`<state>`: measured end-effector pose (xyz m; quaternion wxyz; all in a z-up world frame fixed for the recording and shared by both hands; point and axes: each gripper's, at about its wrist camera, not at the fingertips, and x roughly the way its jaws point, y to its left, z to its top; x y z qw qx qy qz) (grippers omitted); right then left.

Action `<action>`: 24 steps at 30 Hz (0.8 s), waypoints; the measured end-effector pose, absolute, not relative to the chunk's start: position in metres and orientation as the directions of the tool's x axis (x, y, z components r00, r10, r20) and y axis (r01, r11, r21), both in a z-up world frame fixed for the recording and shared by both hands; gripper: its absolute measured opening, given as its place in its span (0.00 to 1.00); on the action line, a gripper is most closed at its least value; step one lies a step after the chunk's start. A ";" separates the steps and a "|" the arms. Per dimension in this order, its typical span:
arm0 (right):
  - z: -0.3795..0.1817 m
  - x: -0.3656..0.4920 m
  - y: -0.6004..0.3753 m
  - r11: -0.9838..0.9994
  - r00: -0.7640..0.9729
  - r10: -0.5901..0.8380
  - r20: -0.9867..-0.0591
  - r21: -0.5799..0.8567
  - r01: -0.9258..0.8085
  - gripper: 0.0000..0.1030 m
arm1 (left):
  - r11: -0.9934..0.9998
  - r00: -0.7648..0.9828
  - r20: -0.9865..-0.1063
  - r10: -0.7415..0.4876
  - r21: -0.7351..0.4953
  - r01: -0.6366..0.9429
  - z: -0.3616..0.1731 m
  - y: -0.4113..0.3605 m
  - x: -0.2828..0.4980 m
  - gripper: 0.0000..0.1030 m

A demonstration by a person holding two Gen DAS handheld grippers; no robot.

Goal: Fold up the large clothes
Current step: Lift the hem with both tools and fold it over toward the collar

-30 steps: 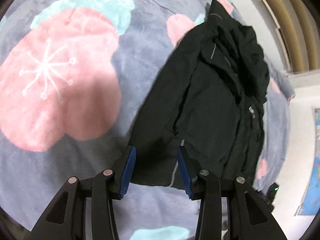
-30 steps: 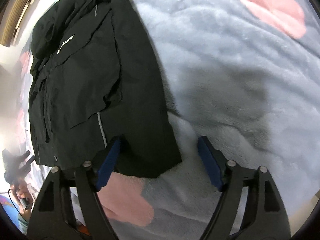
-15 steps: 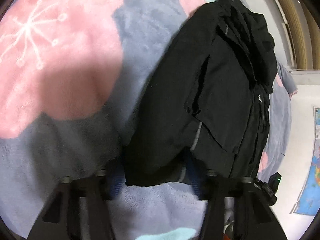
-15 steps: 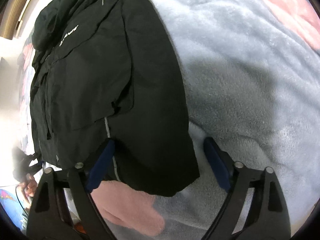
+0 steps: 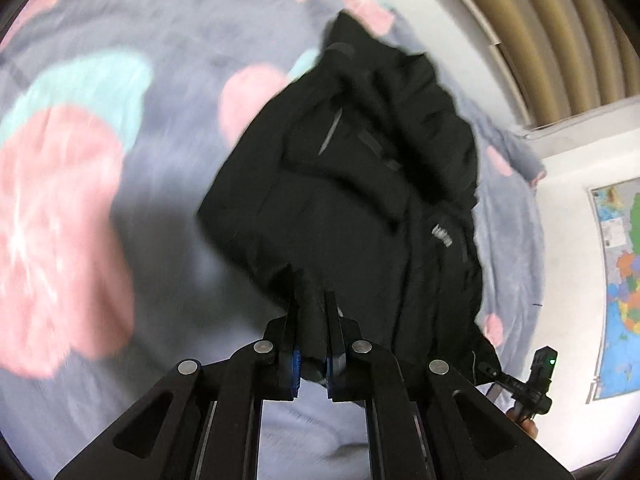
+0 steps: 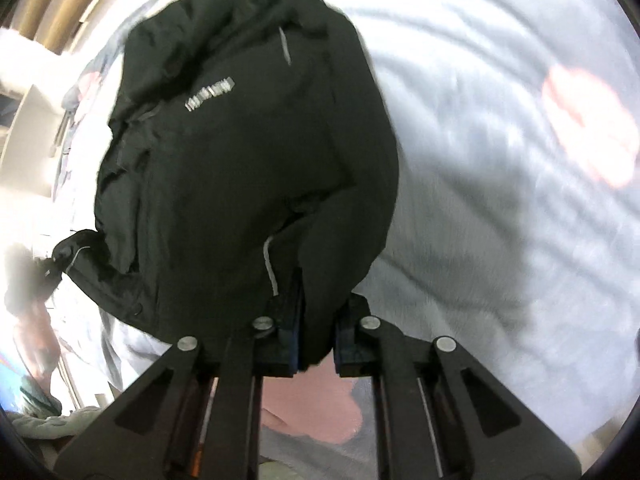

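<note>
A large black jacket [image 5: 360, 184] with grey reflective strips and a white chest logo lies on a grey blanket [image 5: 160, 60] with pink and teal shapes. My left gripper [image 5: 311, 300] is shut on one bottom corner of the jacket and holds it lifted off the blanket. My right gripper [image 6: 318, 300] is shut on the other bottom corner of the jacket [image 6: 248, 152], also lifted. The hem bunches between both pairs of blue pads. The collar end still rests far from me. Both views are motion-blurred.
The blanket [image 6: 500, 160] spreads wide around the jacket. A white wall with a colourful map [image 5: 620, 280] and tan curtains [image 5: 540, 20] lie beyond the bed's far side. The other gripper [image 5: 532, 392] shows at lower right in the left wrist view.
Both grippers went from open around the jacket's bottom hem to shut on it. They have lifted the hem off the blanket, and the jacket's lower half now bulges upward.
</note>
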<state>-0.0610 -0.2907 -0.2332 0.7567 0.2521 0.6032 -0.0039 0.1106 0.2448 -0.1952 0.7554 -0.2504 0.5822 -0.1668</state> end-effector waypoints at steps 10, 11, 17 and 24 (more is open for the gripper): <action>-0.143 0.046 -0.319 0.924 0.462 0.197 -0.865 0.321 0.208 0.09 | 0.821 0.429 -0.714 -0.553 -0.556 0.131 -0.108 0.232 0.222 0.09; -0.136 0.062 -0.321 0.928 0.479 0.191 -0.857 0.317 0.197 0.09 | 0.821 0.444 -0.705 -0.553 -0.552 0.146 -0.101 0.232 0.234 0.09; -0.112 0.167 -0.336 0.960 0.570 0.112 -0.814 0.237 0.149 0.09 | 0.837 0.520 -0.673 -0.526 -0.518 0.176 -0.085 0.209 0.340 0.09; -0.141 0.288 -0.355 0.968 0.558 0.052 -0.828 0.180 0.177 0.09 | 0.862 0.526 -0.714 -0.461 -0.501 0.076 -0.135 0.181 0.452 0.09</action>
